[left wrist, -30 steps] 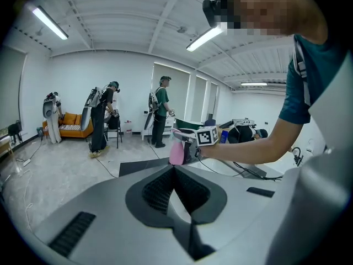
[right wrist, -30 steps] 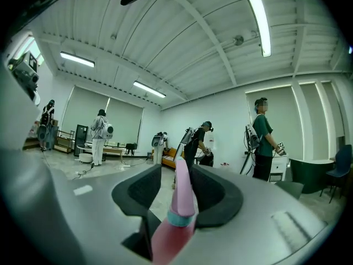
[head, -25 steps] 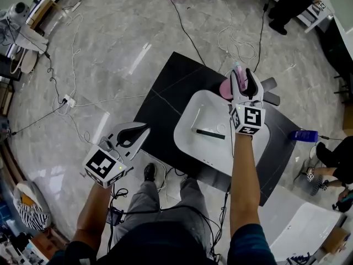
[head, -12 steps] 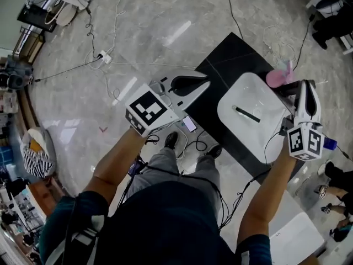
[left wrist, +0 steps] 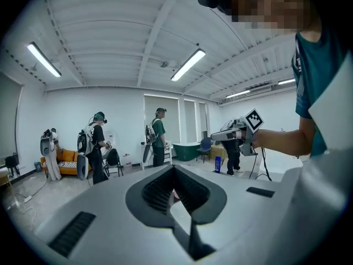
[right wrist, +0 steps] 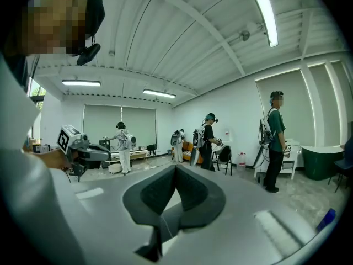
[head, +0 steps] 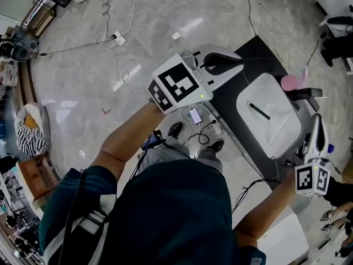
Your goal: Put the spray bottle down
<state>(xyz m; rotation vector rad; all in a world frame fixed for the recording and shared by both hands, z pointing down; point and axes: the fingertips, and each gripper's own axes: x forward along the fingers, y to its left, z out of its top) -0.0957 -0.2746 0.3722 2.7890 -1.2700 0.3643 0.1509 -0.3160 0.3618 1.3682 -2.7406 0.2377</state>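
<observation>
Found the spray bottle [head: 291, 82], pink, on the black table [head: 256, 51], just beside the far corner of a white basin [head: 273, 123] and next to a dark fitting [head: 306, 93]; seemed upright, nozzle uppermost; touched by neither gripper; noted a dark stick [head: 259, 110] lying aslant in the basin; held the right gripper [head: 318, 123] beside the basin's near right corner, well apart from the bottle, marker cube toward the body; had just been closing its fingers; pressed them together along one seam in the right gripper view, with nothing between them; held the left gripper [head: 236, 65] raised at the table's left side, pointing toward the table, its marker cube large under the head camera; had those fingers together too, dark pads meeting in the left gripper view, empty; aimed both grippers about level, so took in the room rather than the table in both gripper views: strip lights [left wrist: 188, 64] on a white ceiling, other people [left wrist: 159, 137] standing with gear on their backs, an orange sofa [left wrist: 69, 158]; caught each gripper in the other's view, on a bare forearm; saw a blue bottle [right wrist: 326, 220] low at the right of the right gripper view; saw cables [head: 117, 37] trailing over the pale floor [head: 154, 15] and a phone [head: 194, 115] lying near the shoes.
</observation>
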